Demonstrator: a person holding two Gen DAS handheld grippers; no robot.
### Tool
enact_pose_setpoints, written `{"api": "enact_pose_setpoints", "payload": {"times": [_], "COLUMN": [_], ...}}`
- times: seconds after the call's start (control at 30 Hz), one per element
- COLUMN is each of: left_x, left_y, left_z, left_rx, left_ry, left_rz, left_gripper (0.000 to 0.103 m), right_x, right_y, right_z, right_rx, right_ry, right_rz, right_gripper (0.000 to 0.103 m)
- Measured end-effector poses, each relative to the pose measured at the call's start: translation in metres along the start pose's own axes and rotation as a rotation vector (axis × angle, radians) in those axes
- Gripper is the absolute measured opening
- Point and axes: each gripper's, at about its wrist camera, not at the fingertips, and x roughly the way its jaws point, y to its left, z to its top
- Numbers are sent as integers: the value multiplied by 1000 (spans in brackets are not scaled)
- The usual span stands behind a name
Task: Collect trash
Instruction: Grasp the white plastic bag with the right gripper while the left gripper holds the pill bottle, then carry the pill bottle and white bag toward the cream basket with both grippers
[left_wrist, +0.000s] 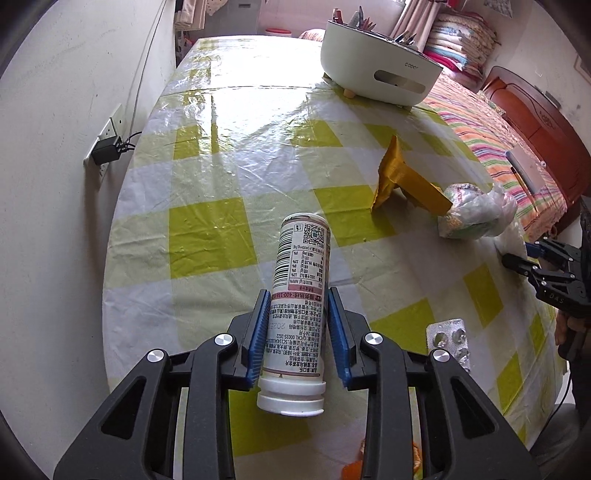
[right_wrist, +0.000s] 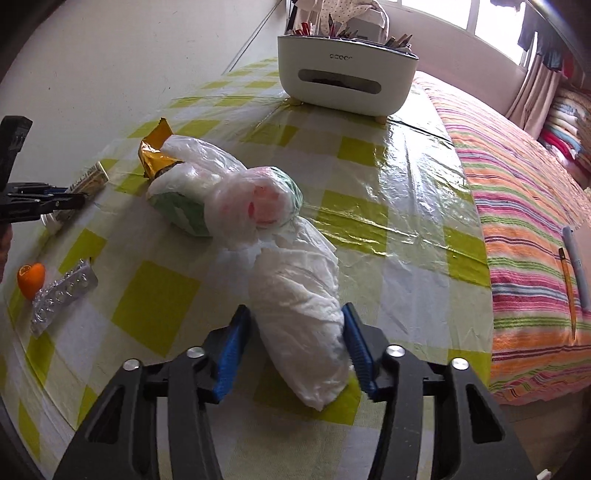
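A white tube with a printed label and a white cap lies on the yellow-checked tablecloth, cap toward the camera. My left gripper is shut on its middle, blue pads against both sides. In the right wrist view a crumpled white paper wad sits between the blue pads of my right gripper, which is shut on it. The wad trails up to a tied plastic bag bundle. A gold wrapper lies behind the bundle.
A silver blister pack and an orange peel lie at the left. A white organizer box stands at the table's far end. A striped bed cover borders the right edge. A wall socket with a plugged adapter is on the left.
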Motion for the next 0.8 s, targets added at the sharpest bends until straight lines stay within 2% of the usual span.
{"api": "enact_pose_setpoints", "payload": {"times": [0.1,0.3,0.57,0.8], "left_x": [-3,-7,-31,-57], "left_y": [-11,-33,-61,-81], "left_z": [-9,-24,-37,-48], "left_rx": [-13,-35,-47,-75], "left_ry": [2,-20,-80,-113], "left_rz": [-24,-49,-52,-75], "left_gripper": [29,29,29,29], "right_x": [-8,-32,-72,-105], "right_y": [0,-3,2,21], "right_z": [-10,-31,-53,-72], "right_rx": [7,89,169,188], "right_ry": [-3,-11,-51,-93], "right_rz": [6,73,131,129], "right_gripper": [27,26,26,26]}}
